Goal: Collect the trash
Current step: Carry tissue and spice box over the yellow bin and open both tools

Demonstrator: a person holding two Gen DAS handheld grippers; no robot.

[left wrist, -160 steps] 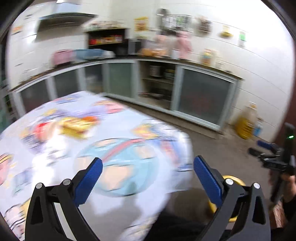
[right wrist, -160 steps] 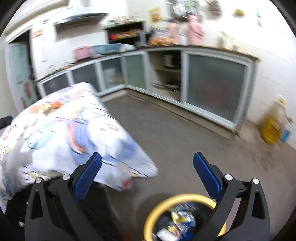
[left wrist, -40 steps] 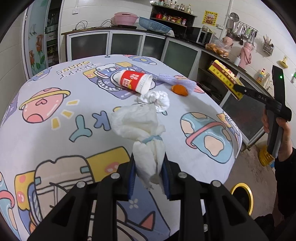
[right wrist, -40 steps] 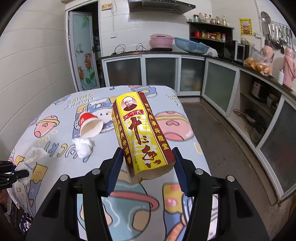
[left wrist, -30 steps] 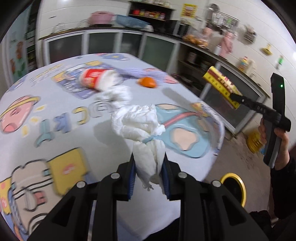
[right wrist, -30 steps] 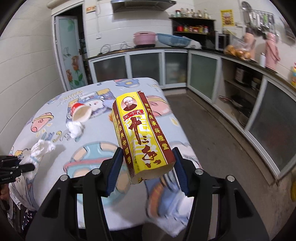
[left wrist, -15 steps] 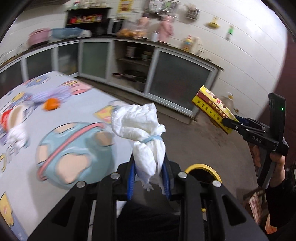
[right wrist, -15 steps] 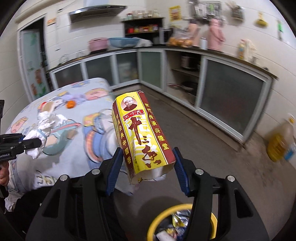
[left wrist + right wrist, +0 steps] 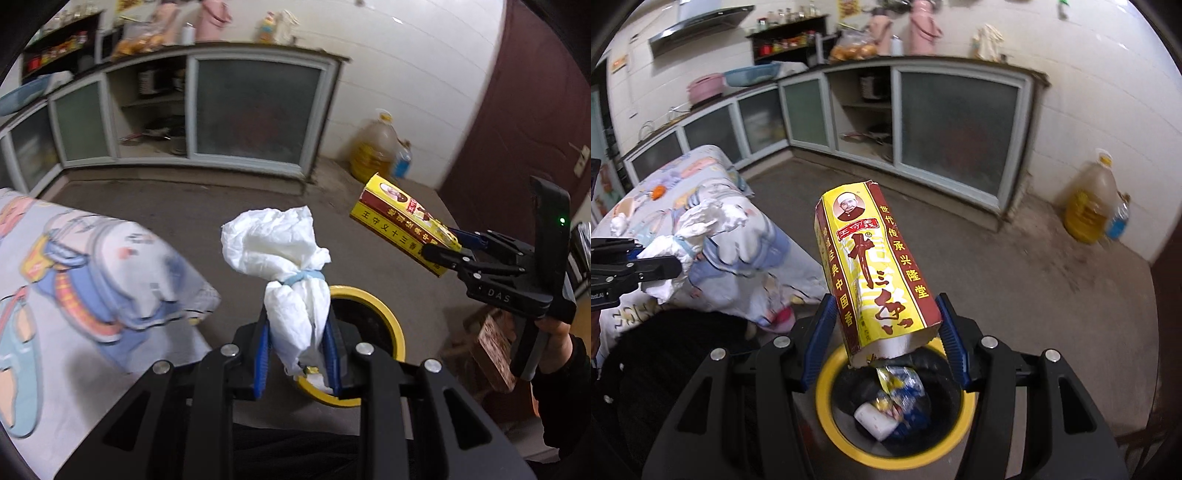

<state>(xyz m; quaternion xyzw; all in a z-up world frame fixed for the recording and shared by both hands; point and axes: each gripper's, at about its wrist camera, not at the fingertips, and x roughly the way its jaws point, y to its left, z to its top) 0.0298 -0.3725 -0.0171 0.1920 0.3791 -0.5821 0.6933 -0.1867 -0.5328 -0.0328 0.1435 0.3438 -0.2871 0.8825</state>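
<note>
Left gripper (image 9: 297, 345) fingers clamp a white tissue wad (image 9: 284, 254); right gripper (image 9: 886, 338) fingers clamp a yellow box (image 9: 873, 266) — both held above the yellow-rimmed bin (image 9: 827, 395), beside the tabletop (image 9: 74, 280)

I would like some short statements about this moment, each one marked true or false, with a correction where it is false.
1. The left gripper is shut on a wad of white tissue. True.
2. The right gripper is empty. False: it is shut on a yellow and red carton.
3. The yellow-rimmed bin already holds some trash. True: wrappers and a white piece lie inside.
4. The carton lies flat on the table. False: it is held in the air above the bin.
5. A big jug of yellow oil stands on the floor by the wall. True.
</note>
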